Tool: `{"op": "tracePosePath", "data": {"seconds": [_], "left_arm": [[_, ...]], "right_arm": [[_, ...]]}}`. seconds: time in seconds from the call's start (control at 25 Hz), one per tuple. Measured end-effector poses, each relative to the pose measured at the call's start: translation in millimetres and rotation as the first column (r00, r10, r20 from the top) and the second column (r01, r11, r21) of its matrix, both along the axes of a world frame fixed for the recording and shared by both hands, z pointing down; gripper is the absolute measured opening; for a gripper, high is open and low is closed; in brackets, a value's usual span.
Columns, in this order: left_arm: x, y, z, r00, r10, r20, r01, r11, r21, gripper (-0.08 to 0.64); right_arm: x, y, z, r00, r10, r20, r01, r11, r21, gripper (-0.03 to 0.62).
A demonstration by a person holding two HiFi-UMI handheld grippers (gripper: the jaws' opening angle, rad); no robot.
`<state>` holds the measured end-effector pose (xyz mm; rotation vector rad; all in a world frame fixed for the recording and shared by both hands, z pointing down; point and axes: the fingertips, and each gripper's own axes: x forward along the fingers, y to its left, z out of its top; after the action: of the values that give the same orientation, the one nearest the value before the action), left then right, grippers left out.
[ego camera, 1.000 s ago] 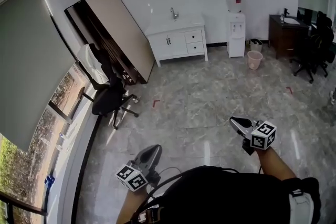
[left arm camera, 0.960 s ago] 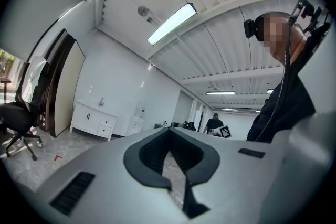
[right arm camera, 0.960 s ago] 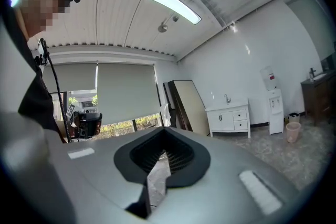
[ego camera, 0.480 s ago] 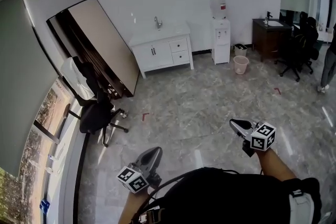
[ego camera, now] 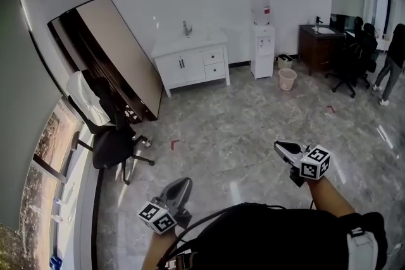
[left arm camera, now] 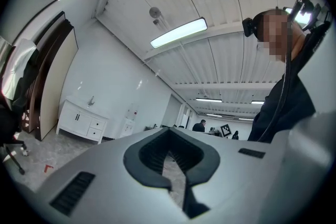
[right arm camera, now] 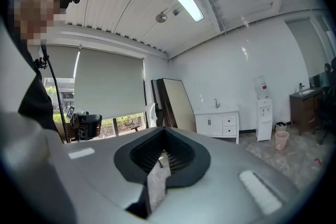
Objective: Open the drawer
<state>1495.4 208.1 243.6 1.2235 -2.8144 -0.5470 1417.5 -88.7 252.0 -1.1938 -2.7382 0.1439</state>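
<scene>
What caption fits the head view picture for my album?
Both shut and empty, the left gripper and right gripper hang above the grey floor, far from the white drawer cabinet.

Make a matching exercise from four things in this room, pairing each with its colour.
Things:
1. cabinet
2. bin
3. chair
4. desk

Colours:
A. pink
B. dark brown
C. black
D. white

Pairs: 1-D, 2-A, 3-C, 4-B
</scene>
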Motion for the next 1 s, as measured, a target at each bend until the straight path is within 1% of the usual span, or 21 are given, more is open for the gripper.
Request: {"op": "tracePosePath", "data": {"seconds": [0.24, 0.4, 0.48, 0.72, 0.92, 1.0], "left_arm": [[-9.6, 52.1, 10.4, 0.999, -0.039, -0.025, 0.039, 0.999, 0.014, 0.000], [-20.1, 68.5, 15.4, 0.997, -0.064, -0.032, 0.065, 0.998, 0.023, 0.000], [-26.4, 71.6, 15.0, 0.996, -0.077, -0.037, 0.078, 0.997, 0.015, 0.000], [-62.4, 60.4, 12.4, 0.990, -0.138, -0.043, 0.137, 0.990, -0.022, 0.000], [-108.4, 32.1, 3.2, 0.979, -0.202, -0.042, 0.200, 0.979, -0.037, 0.000], [-129.4, 14.4, -1.6, 0.975, -0.217, -0.041, 0.215, 0.976, -0.043, 0.000]], "right_arm": [[-18.8, 48.1, 6.4, 0.999, -0.025, -0.024, 0.025, 0.999, 0.020, 0.000], [-39.6, 67.8, 6.6, 0.998, -0.059, -0.025, 0.059, 0.998, 0.018, 0.000], [-51.7, 74.4, 7.4, 0.997, -0.074, -0.025, 0.074, 0.997, 0.013, 0.001], [-105.4, 70.9, 10.8, 0.990, -0.136, -0.022, 0.136, 0.991, -0.016, 0.002], [-169.5, 45.9, 9.5, 0.982, -0.187, -0.018, 0.187, 0.982, -0.025, 0.002], [-195.5, 33.2, 3.9, 0.978, -0.209, -0.003, 0.209, 0.978, -0.021, 0.002]]}}
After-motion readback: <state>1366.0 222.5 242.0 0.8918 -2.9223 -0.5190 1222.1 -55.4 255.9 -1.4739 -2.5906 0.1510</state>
